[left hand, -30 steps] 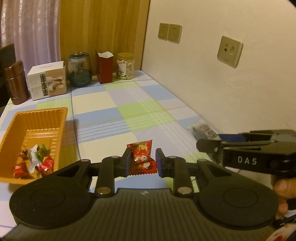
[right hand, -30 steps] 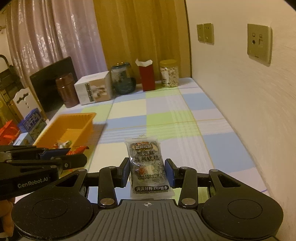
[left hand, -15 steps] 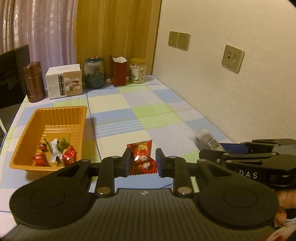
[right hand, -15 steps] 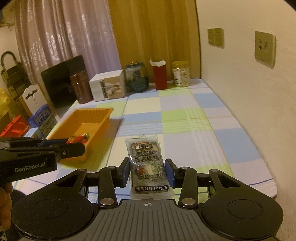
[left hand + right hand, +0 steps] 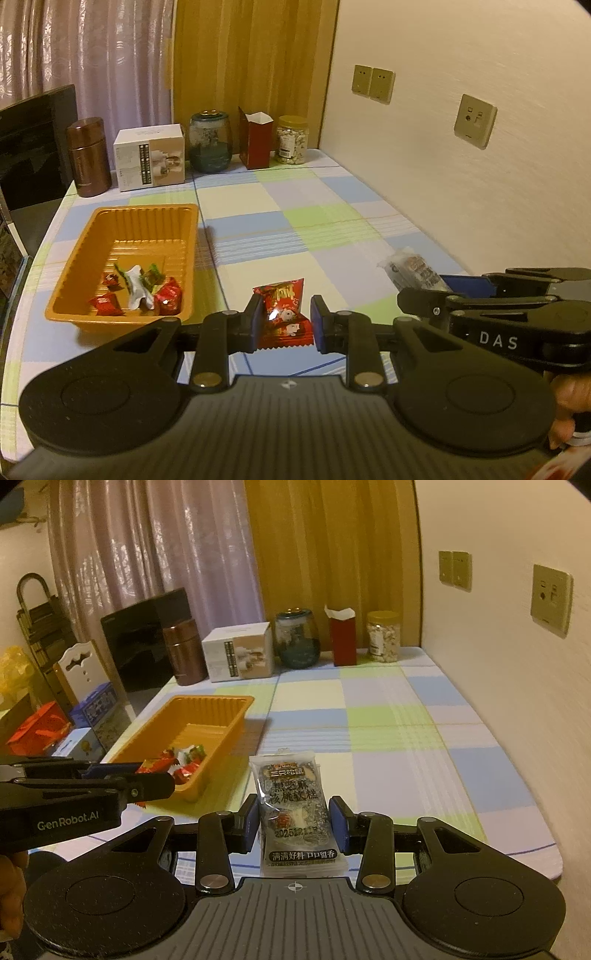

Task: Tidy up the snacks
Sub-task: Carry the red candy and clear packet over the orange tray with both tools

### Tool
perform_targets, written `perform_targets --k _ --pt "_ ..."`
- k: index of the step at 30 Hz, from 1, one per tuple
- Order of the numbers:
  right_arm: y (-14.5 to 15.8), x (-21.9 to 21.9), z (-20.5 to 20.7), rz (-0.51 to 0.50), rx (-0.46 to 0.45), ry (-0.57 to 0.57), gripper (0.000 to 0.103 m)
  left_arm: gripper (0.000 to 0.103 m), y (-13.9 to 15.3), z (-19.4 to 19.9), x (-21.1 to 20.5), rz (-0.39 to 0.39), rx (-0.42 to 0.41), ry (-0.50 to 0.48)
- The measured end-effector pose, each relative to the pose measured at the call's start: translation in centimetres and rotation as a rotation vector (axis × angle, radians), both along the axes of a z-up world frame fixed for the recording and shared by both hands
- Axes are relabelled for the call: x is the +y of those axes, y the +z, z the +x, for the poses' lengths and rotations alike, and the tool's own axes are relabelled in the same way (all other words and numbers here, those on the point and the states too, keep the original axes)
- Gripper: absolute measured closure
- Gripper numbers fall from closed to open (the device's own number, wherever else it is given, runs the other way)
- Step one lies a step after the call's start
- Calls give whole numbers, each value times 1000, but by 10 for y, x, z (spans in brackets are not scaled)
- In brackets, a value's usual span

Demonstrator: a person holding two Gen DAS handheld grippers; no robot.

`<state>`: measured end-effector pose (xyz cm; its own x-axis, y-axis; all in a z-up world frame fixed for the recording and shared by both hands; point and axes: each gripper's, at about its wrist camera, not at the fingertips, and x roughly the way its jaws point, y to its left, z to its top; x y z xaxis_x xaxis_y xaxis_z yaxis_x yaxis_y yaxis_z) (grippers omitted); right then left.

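Left gripper (image 5: 283, 320) clamped on red packet (image 5: 282, 314), right gripper (image 5: 294, 823) clamped on dark packet (image 5: 293, 808), orange tray (image 5: 92, 236) holding candies (image 5: 140, 291) on surface (image 5: 295, 221)

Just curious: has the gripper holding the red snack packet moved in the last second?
Yes. The left gripper has pulled back and up: the orange plastic tray sits farther ahead of it now.

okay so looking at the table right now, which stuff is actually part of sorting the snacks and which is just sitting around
Part of the job:
red snack packet in the left gripper
grey snack packet in the right gripper
orange tray holding wrapped candies

Just sitting there:
brown flask
white box
glass jar
red carton
nut jar
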<state>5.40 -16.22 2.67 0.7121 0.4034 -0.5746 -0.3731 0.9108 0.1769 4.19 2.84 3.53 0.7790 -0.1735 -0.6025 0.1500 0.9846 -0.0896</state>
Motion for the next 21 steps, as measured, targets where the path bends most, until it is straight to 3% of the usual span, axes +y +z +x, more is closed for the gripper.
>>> perform_targets --k 21 --pt "-8 39 -2 3 12 58 62 79 -5 -7 38 14 12 63"
